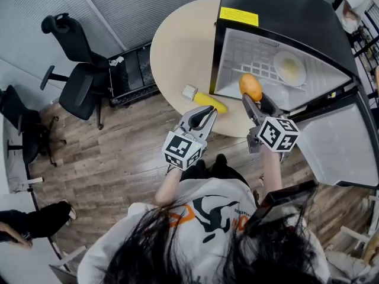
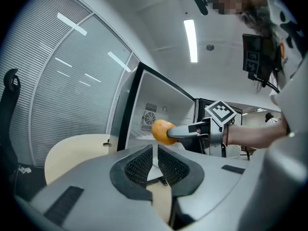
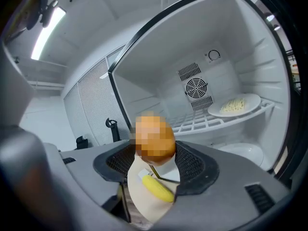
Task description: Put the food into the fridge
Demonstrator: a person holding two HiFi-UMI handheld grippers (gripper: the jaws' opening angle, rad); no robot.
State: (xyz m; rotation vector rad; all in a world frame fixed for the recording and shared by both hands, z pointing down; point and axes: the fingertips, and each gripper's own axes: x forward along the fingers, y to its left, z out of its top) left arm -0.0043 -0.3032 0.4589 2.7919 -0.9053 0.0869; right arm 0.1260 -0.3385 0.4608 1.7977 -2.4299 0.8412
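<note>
My right gripper (image 1: 254,97) is shut on an orange (image 1: 250,86) and holds it at the mouth of the open fridge (image 1: 278,5), just above the lower shelf. In the right gripper view the orange (image 3: 155,138) sits between the pads, with the white fridge interior behind it. A yellow banana (image 1: 211,102) lies on the round table (image 1: 177,52) beside the fridge. My left gripper (image 1: 210,111) hovers just short of the banana, shut and with nothing in it. The left gripper view shows the orange (image 2: 162,131) in the other gripper's fingers.
A plate of noodles (image 1: 290,68) rests on the fridge's wire shelf, and a white dish (image 3: 240,153) lies below it. The fridge door (image 1: 337,147) stands open to the right. A small pale block (image 1: 189,92) sits by the banana. Black office chairs (image 1: 83,81) stand at left.
</note>
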